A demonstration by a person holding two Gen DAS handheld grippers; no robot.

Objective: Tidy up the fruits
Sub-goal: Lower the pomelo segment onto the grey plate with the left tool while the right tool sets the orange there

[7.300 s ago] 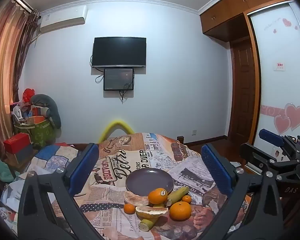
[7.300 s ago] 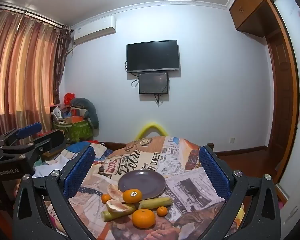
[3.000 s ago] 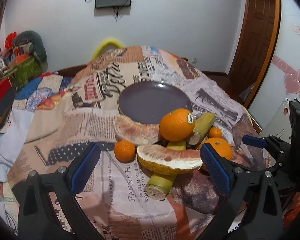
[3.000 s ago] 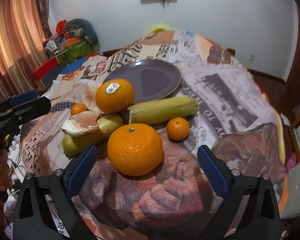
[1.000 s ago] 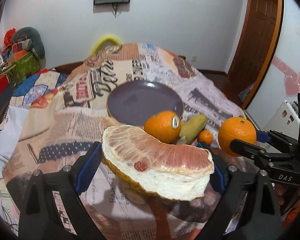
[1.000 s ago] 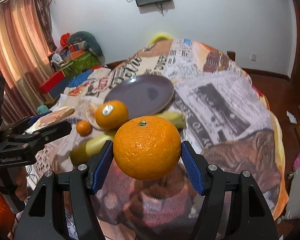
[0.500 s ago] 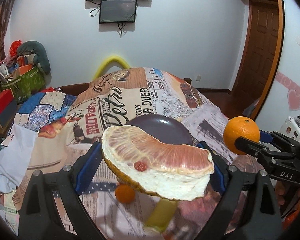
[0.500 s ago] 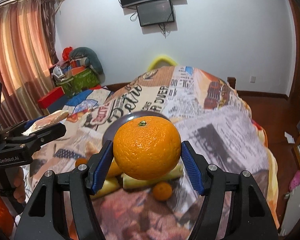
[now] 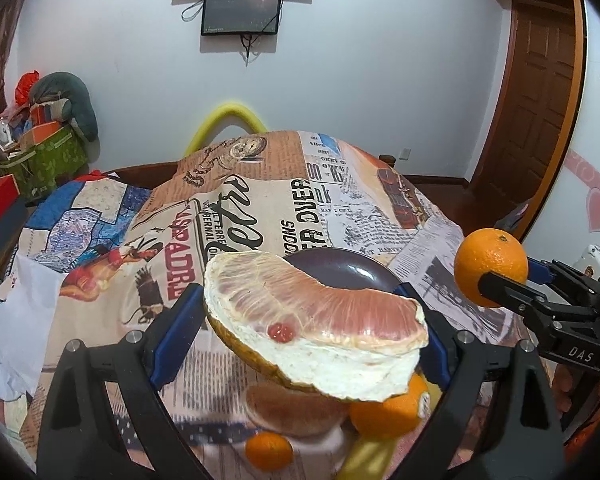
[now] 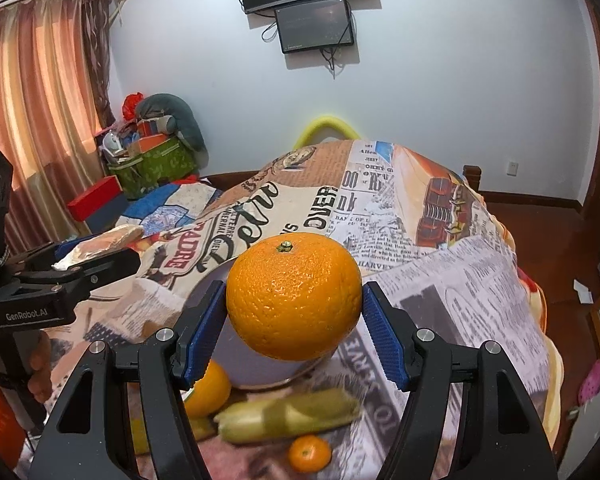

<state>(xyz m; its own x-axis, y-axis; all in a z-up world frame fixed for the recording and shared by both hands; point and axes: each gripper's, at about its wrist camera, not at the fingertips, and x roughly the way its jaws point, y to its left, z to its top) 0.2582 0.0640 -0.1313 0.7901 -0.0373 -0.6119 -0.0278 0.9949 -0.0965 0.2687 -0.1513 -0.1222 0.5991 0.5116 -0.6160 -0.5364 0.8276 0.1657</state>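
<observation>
My left gripper point(image 9: 308, 332) is shut on a pomelo wedge point(image 9: 312, 316), pink flesh up, held above the near side of the grey plate point(image 9: 352, 270). My right gripper point(image 10: 294, 328) is shut on a large orange point(image 10: 294, 296), held above the plate point(image 10: 244, 364); it also shows in the left wrist view point(image 9: 490, 260). On the cloth below lie a second pomelo piece point(image 9: 292, 408), a stickered orange point(image 9: 388, 412), a small tangerine point(image 9: 269, 450), another small tangerine point(image 10: 309, 454) and a green-yellow corn cob point(image 10: 292, 416).
The fruit lies on a newspaper-print cloth point(image 9: 260, 208) draped over a table. A green bin with clutter point(image 9: 40, 156) and red boxes stand at the left. A wooden door point(image 9: 540, 112) is at the right. A yellow arch point(image 9: 228, 124) stands behind the table.
Both grippers, with the pomelo wedge and the orange held, have lifted and tilted up, moving forward over the plate. The fruit on the cloth has slipped lower in both views.
</observation>
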